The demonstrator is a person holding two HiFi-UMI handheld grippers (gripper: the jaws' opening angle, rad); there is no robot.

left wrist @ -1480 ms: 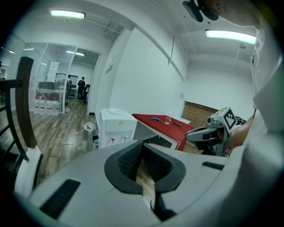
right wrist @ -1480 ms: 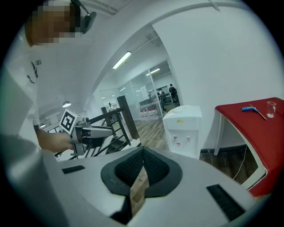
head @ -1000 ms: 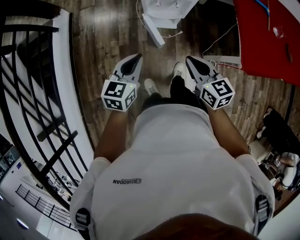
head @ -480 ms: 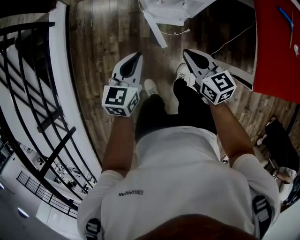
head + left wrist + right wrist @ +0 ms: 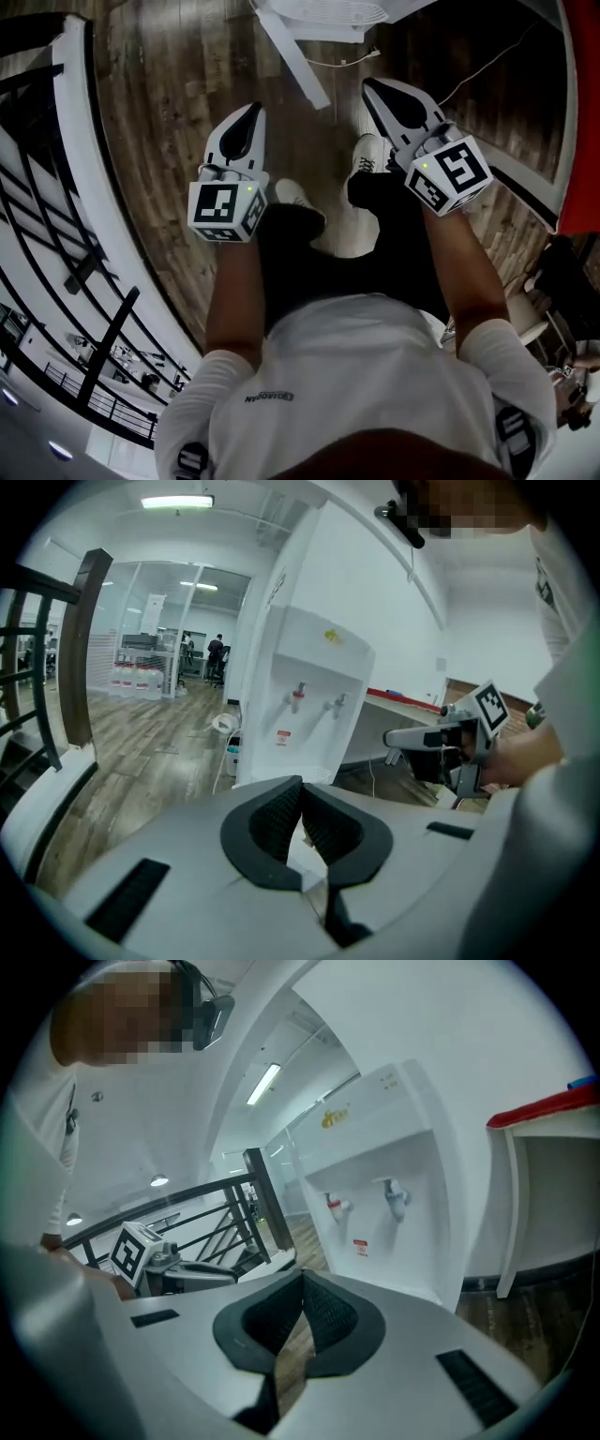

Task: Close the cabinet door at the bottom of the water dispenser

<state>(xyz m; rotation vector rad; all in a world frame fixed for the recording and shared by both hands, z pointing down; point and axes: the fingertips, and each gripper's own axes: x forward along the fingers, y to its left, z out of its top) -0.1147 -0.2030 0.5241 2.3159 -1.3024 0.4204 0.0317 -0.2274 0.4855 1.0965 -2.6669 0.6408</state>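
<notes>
Left gripper (image 5: 251,112), right gripper (image 5: 370,86): jaws closed, empty. Cabinet door (image 5: 292,58), seemingly ajar: push its face squarely toward water dispenser (image 5: 314,700).

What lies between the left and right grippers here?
In the head view, the person's white shoes and black trousers, over wood floor.

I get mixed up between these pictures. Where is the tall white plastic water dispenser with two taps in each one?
Head view: the white water dispenser pokes in at the top edge, middle; only its bottom shows.
Left gripper view: centre of the picture, taps facing the camera.
Right gripper view: right of centre, taps showing.
Shared landmark: the black stair railing, left of the dispenser in all three.
</notes>
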